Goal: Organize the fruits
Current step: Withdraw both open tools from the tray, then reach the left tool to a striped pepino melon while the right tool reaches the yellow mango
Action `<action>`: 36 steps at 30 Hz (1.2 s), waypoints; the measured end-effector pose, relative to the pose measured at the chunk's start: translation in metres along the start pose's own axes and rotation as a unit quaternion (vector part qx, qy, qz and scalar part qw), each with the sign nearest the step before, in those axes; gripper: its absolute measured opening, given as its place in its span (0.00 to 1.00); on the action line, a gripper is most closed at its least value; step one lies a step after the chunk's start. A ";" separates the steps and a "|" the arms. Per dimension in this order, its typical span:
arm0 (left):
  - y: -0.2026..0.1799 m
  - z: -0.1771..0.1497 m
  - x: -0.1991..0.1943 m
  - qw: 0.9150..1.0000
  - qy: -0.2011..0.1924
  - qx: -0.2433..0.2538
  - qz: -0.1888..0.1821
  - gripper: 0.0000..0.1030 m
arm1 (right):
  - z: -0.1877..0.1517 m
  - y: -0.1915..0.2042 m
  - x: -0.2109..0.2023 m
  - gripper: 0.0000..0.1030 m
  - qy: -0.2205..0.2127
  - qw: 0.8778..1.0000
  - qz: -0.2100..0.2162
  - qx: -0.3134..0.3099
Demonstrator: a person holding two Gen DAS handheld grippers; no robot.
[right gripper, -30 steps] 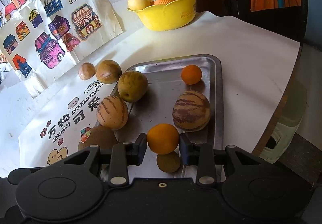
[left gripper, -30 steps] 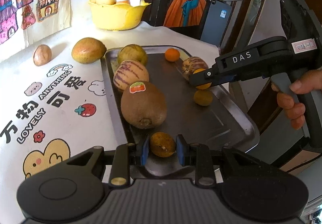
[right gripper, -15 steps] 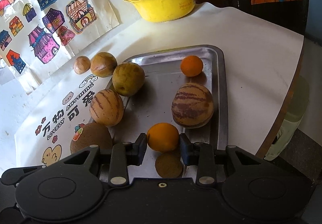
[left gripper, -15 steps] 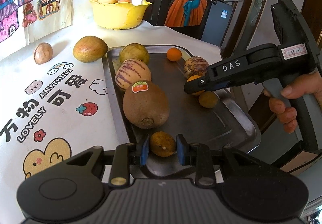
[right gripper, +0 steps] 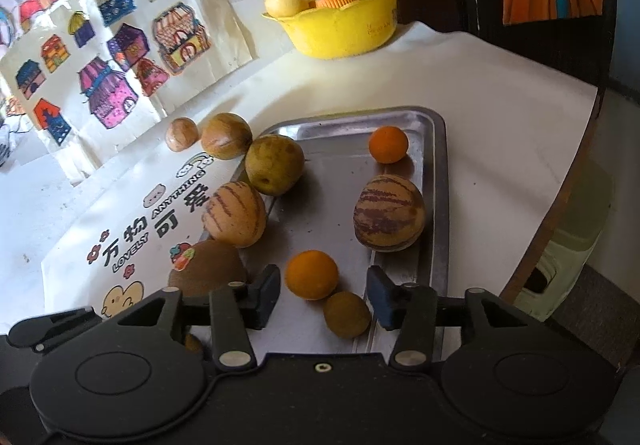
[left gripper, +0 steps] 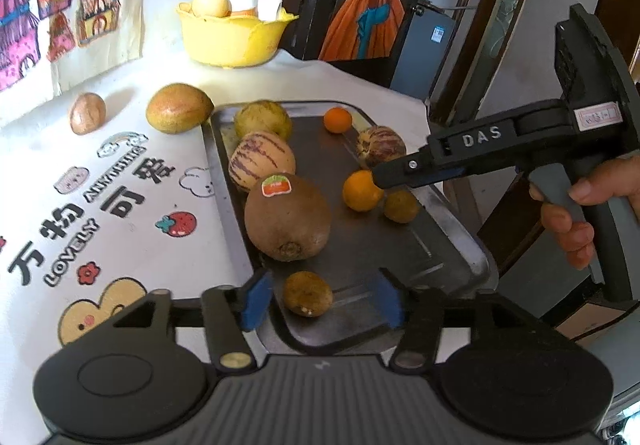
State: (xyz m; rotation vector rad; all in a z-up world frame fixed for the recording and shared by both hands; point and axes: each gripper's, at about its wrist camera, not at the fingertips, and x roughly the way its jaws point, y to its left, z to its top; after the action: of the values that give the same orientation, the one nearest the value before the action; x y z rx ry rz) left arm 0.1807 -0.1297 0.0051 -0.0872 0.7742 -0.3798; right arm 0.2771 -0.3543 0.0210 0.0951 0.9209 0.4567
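A metal tray (left gripper: 448,245) (right gripper: 436,173) holds several fruits. My left gripper (left gripper: 320,303) is opening over the tray's near end; a small brown-green fruit (left gripper: 307,293) lies loose between its blue pads, touching neither. My right gripper (right gripper: 322,295) is opening too, with an orange (right gripper: 311,274) (left gripper: 362,191) resting on the tray between its fingers, clear of both pads. A small brown fruit (right gripper: 346,314) (left gripper: 401,206) lies beside the orange. A big kiwi (left gripper: 287,221) with a sticker, two striped melons (left gripper: 262,161) (right gripper: 389,218) and a second orange (right gripper: 388,144) also sit on the tray.
Left of the tray, on the printed white cloth (left gripper: 100,205), lie a brown-green fruit (left gripper: 179,113) and a small brown one (left gripper: 87,118). A yellow bowl (left gripper: 232,37) with a fruit and cups stands at the back. The table edge (right gripper: 560,205) drops off to the right of the tray.
Both grippers have opened. The small brown-green fruit left my left pads and lies on the tray; the orange left my right pads and rests on the tray.
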 end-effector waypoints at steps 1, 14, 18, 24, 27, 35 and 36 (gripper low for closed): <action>0.000 0.000 -0.003 1.000 -0.004 0.002 0.002 0.69 | -0.001 0.002 -0.004 0.56 -0.004 1.000 -0.001 -0.005; 0.021 -0.017 -0.036 0.999 -0.007 -0.022 0.036 0.99 | -0.033 0.035 -0.048 0.96 -0.035 0.996 -0.016 -0.080; 0.035 -0.022 -0.043 0.998 0.000 -0.041 0.051 0.99 | -0.046 0.041 -0.053 0.99 -0.020 0.996 -0.012 -0.090; 0.055 -0.031 -0.051 0.995 0.011 -0.055 0.081 0.99 | -0.069 0.053 -0.053 0.99 0.021 0.995 -0.034 -0.088; 0.064 -0.036 -0.055 0.994 0.018 -0.068 0.088 0.99 | -0.081 0.065 -0.049 0.99 0.040 0.993 -0.047 -0.101; 0.077 -0.047 -0.066 0.992 0.020 -0.077 0.102 0.99 | -0.098 0.102 -0.042 0.99 0.077 0.987 -0.030 -0.136; 0.079 -0.048 -0.068 0.991 0.019 -0.078 0.105 0.99 | -0.098 0.108 -0.041 0.99 0.079 0.987 -0.028 -0.141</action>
State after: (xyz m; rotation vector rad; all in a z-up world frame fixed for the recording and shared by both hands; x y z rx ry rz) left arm 0.1273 -0.0284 -0.0008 -0.1431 0.8420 -0.1212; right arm 0.1426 -0.2856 0.0211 -0.2265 1.0020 0.5442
